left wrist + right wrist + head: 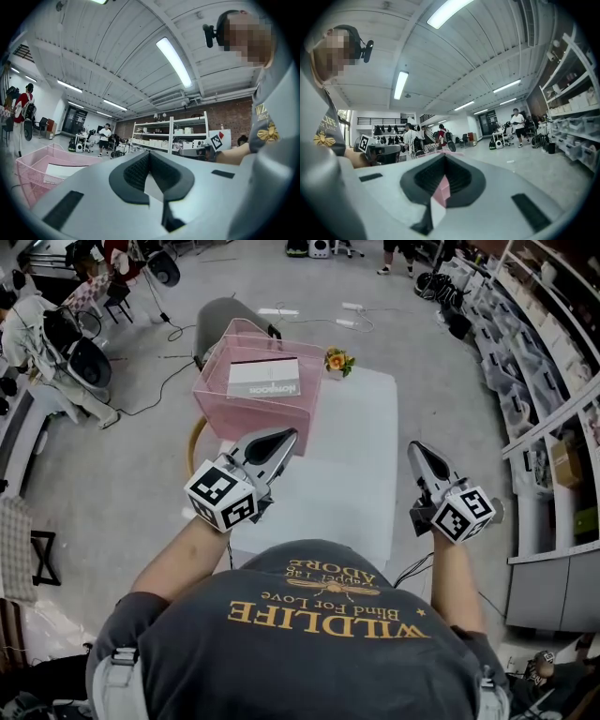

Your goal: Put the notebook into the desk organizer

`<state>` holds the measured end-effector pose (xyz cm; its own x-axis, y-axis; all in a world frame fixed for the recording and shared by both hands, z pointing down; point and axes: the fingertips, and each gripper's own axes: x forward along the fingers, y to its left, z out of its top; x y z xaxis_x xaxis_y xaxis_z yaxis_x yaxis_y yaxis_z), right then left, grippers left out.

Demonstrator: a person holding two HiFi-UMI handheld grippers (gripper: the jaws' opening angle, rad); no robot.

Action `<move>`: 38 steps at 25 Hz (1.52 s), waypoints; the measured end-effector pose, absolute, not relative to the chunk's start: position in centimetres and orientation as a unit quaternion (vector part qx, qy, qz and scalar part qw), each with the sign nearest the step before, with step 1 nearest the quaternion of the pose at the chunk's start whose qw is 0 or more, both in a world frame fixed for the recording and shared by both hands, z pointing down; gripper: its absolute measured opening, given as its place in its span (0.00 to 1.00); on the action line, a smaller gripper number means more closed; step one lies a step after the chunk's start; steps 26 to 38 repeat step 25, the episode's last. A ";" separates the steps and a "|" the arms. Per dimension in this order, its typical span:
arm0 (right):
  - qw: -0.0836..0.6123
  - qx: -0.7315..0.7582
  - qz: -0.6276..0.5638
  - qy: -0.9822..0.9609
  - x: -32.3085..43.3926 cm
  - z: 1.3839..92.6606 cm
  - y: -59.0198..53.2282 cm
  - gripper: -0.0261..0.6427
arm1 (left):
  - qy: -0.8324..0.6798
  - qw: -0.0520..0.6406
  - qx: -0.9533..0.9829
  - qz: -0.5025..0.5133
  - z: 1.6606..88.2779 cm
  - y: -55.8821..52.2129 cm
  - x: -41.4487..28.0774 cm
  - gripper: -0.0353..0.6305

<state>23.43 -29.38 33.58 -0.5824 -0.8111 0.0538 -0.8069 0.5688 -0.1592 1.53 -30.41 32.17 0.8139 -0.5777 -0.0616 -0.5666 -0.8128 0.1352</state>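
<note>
I am holding my left gripper [284, 436] and right gripper [416, 448] out ahead of me, well apart, forearms reaching forward, both pointing far, each pair of fingers pressing together at the tips.

White notebook [263, 378] lies inside the pink mesh desk organizer [251, 416], at the white counter's [349, 474] far-left corner

Bright even light from ceiling strip lights [174, 61], soft shadows, strong fisheye bending at edges, dark vignetted corners
</note>
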 end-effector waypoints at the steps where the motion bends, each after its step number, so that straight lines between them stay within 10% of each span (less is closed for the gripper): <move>1: 0.010 -0.457 -0.081 0.886 23.3 33.5 -29.4 0.04 | -0.301 0.056 0.951 -0.049 32.2 -30.3 1.5 0.05; 38: 0.003 -0.460 -0.071 0.885 22.6 33.4 -29.3 0.04 | -0.300 0.058 0.951 -0.054 32.5 -30.0 0.8 0.05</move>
